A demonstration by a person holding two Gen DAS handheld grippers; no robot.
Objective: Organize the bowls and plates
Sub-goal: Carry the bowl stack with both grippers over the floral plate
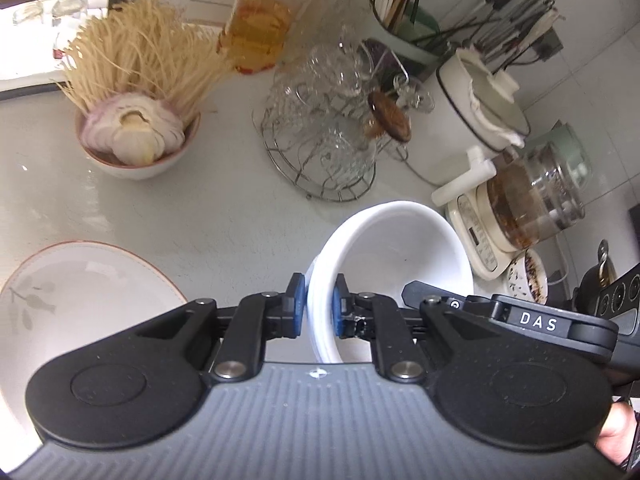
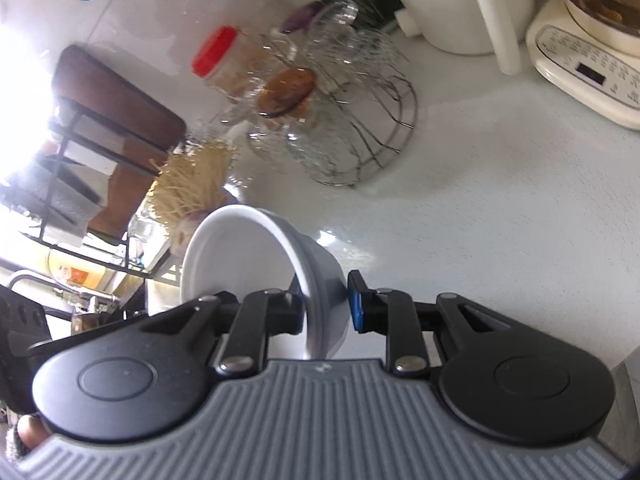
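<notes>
A plain white bowl (image 1: 400,248) hangs tilted above the pale counter (image 1: 224,232), held by both grippers. My left gripper (image 1: 319,300) is shut on its near left rim, one blue pad inside and one outside. My right gripper (image 1: 424,294) comes in from the right edge of the left wrist view and holds the bowl's other side. In the right wrist view the same white bowl (image 2: 240,256) sits between the jaws of my right gripper (image 2: 326,306), which is shut on its rim. A large plate with a leaf pattern (image 1: 80,280) lies on the counter at lower left.
Behind stand a bowl of onion and garlic (image 1: 136,136) with dry noodles, a red-lidded jar (image 1: 264,20), a wire rack of glass cups (image 1: 328,136), a white pot (image 1: 472,120), a glass kettle on its base (image 1: 536,196) and a utensil holder (image 1: 404,12).
</notes>
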